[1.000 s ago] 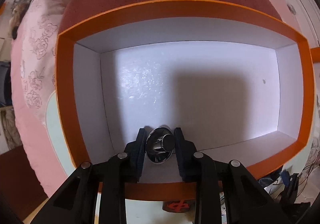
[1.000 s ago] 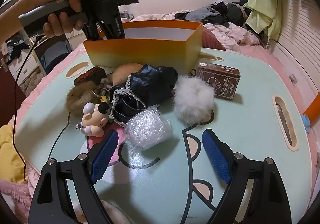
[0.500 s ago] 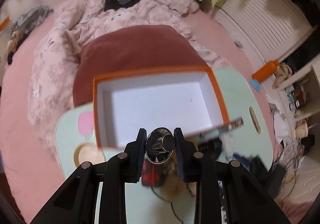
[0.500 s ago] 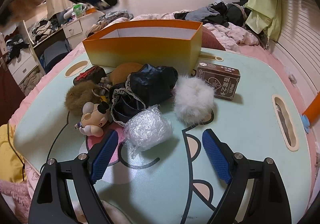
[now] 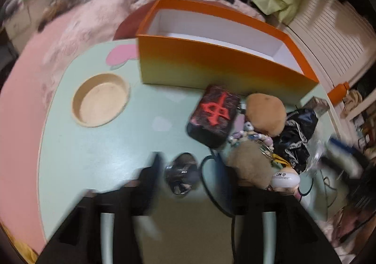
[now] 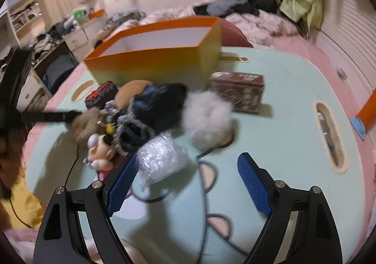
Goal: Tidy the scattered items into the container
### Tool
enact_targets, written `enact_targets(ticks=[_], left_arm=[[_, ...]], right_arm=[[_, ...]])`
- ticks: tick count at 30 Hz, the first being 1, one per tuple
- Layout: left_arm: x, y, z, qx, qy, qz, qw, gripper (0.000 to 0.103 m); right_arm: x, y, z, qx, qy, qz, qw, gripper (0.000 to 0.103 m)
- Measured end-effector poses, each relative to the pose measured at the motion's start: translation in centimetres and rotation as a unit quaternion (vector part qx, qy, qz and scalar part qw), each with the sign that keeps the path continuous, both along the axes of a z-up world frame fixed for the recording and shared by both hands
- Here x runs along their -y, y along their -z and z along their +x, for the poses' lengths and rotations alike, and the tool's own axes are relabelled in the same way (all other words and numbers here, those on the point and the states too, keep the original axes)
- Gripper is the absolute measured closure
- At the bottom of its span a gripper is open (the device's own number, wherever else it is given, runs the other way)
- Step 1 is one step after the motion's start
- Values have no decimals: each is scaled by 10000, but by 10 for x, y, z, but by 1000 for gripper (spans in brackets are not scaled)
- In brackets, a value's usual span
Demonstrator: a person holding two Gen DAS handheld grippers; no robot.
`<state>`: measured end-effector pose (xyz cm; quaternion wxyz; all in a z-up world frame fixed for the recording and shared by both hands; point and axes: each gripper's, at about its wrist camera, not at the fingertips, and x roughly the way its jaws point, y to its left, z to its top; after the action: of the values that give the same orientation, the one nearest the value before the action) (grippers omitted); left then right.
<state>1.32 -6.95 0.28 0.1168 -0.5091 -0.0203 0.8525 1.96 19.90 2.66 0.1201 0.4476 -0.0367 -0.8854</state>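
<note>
1. One mint-green bench point(image 5: 94, 146) carries everything; the orange box point(image 5: 211, 68) stands at its far side, open at the top. No item shows in the part of its white inside that can be seen.
2. Most of the clutter sits in a heap just in front of the box: a black pouch with a red mark point(image 5: 213, 115), a tan plush point(image 5: 265, 111), a dark cloth point(image 6: 152, 108), a white fluffy ball point(image 6: 206, 120), a brown carton point(image 6: 237, 92) and a small figurine point(image 6: 98, 148).
3. Closer in, the right gripper point(image 6: 185, 184) hovers over the bench with its jaws spread wide and nothing between them. A crinkly plastic bundle point(image 6: 162, 158) lies just ahead, toward the left jaw and just beside its tip. The right hand looks the nearer one for it. A small shift to the left would likely centre it.
4. Smallest is a shiny metal piece point(image 5: 182, 175), blurred. It sits between the jaws of the left gripper point(image 5: 186, 174), which have just been opening, and a gap shows on each side of it. It is over the bench, short of the box, which lies ahead and to the right.
</note>
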Motion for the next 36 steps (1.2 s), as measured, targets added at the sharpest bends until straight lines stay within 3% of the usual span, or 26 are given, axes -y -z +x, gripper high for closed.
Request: enact_targets(ticks=[1,4,6,9,12,15,19,29,32,36], left_arm=[[-3,0,1,-68,48,27,10000,28],[-6,-3,2,-277,274,240,9990,28],[-7,-11,0,-455,383,259,9979,28],[5,-30,-11,-742,383,352,9959,24],[23,-45,-33,-930,21,464,9946,19],[31,-41,-56,-828,-191,619,9945,18],[26,-23,-81,-461,-109,792,9957,18],[19,-20,-77,-426,-117,653,9969,18],[29,-36,-66,-698,-198,787,9943,18],[39,-60,-37,-1193,-243,866,9888,18]], right_arm=[[-4,-6,-5,10,-5,16,10000,17],[-15,-37,-27,-172,45,70,9998,17],[-14,-54,-47,-240,97,366,9990,17],[-8,-60,-74,-219,226,676,9972,17],[0,-53,-96,-52,213,830,9963,17],[2,-50,-110,-17,103,820,9966,17],[3,-46,-128,-7,106,1022,9947,17],[8,-19,-181,579,125,1007,9932,19],[5,-33,-195,375,301,1079,9930,27],[-6,-79,-169,-445,329,268,9981,27]])
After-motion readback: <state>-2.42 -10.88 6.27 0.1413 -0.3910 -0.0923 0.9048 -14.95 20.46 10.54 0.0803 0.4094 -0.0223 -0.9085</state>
